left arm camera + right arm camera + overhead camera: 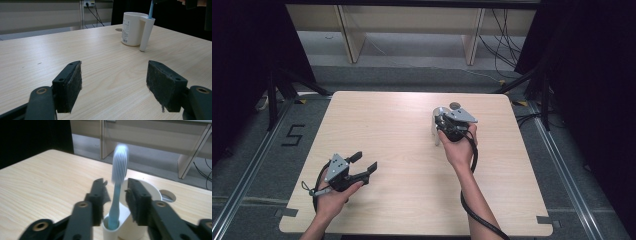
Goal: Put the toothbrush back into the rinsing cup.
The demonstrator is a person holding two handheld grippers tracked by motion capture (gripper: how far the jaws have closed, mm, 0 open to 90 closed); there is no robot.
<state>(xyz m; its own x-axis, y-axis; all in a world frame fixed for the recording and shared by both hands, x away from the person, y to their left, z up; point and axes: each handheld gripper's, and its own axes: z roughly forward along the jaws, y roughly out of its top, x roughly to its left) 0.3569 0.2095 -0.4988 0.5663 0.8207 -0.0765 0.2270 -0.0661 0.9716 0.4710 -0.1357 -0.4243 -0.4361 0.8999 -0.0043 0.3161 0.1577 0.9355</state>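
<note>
The table [412, 165] is seen from above in the high view, from the person's side, facing forward and down; the whole top is taken in, with floor and shelving beyond. The left gripper view is taken low, close over the table surface, looking along the left tongs [113, 85] and across the wood toward the white cup [133, 28], which stands well off. The right gripper view is taken from just above the cup [140, 195], looking along the right tongs [116, 197], very near the blue toothbrush [118, 182]. The cup, the toothbrush and the table top are shared by both gripper views.
</note>
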